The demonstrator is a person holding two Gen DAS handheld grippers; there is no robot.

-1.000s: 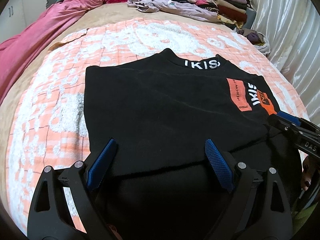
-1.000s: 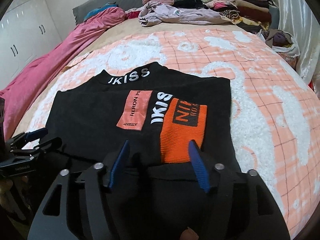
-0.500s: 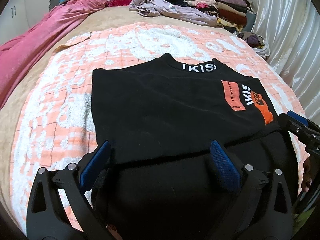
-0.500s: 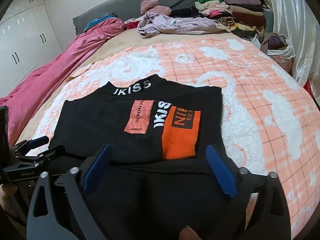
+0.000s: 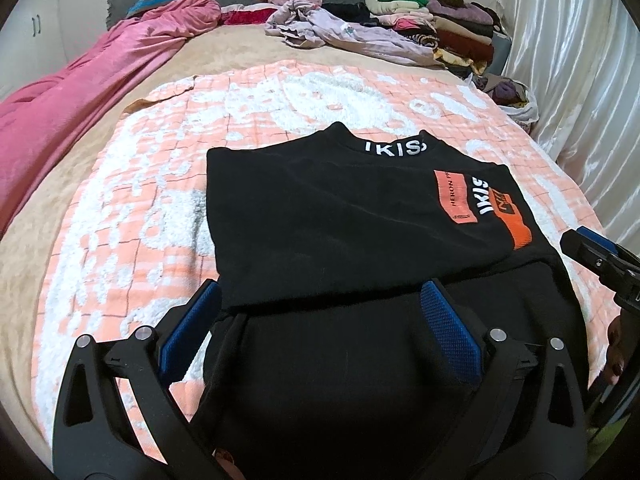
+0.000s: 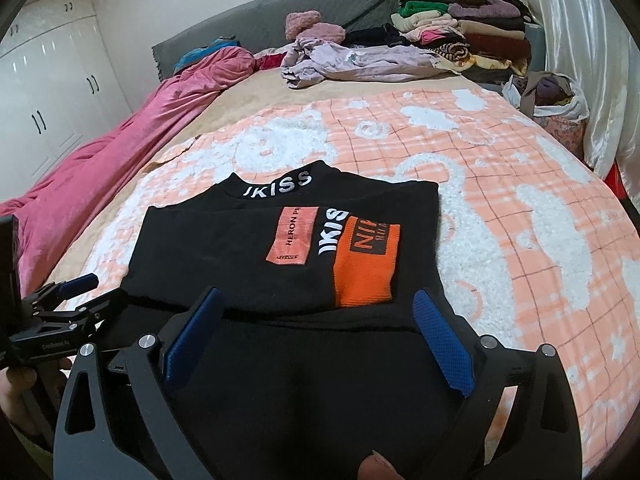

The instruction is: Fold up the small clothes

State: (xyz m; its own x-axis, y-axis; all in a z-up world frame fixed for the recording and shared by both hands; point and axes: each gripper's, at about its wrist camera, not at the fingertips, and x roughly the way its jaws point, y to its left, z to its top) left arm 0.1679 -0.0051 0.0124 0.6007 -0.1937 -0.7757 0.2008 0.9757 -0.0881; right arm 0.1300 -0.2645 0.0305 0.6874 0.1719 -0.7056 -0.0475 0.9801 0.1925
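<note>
Across the frame's centre lay one folded black top (image 5: 340, 208) on the bed (image 5: 120, 216); two grippers, left gripper (image 5: 320, 320) and right gripper (image 6: 320, 320), gaped wide, holding nothing.

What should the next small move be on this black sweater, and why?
Probably bring both grippers down onto the near hem and pinch it. The left gripper and right gripper both stand open and empty, their jaws having just opened, above the black sweater. Its sleeves look folded in, but its lower part still lies unfolded toward the camera on the orange-and-white blanket.
</note>
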